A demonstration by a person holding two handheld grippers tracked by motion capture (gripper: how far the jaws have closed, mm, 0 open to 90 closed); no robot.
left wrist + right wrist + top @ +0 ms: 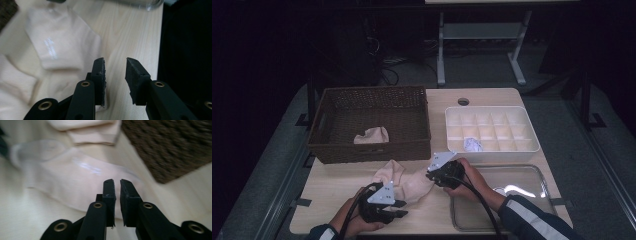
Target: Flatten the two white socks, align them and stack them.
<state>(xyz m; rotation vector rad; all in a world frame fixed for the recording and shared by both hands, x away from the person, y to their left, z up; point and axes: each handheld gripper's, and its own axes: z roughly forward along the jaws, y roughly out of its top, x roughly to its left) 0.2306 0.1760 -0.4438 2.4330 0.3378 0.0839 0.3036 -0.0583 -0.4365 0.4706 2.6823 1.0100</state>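
While both grippers are working at the pale sock point(409, 181), it is lying limp on the table point(492, 102) just in front of the wicker basket point(371, 150), between the two hands. Left gripper point(114, 65) is standing part open with nothing between its pads, over the sock's edge. Right gripper point(117, 185) is nearly shut above the sock; whether it is pinching fabric I cannot tell. Judged light, soft and floppy, best pinched at the cuff or toe. No readable writing.
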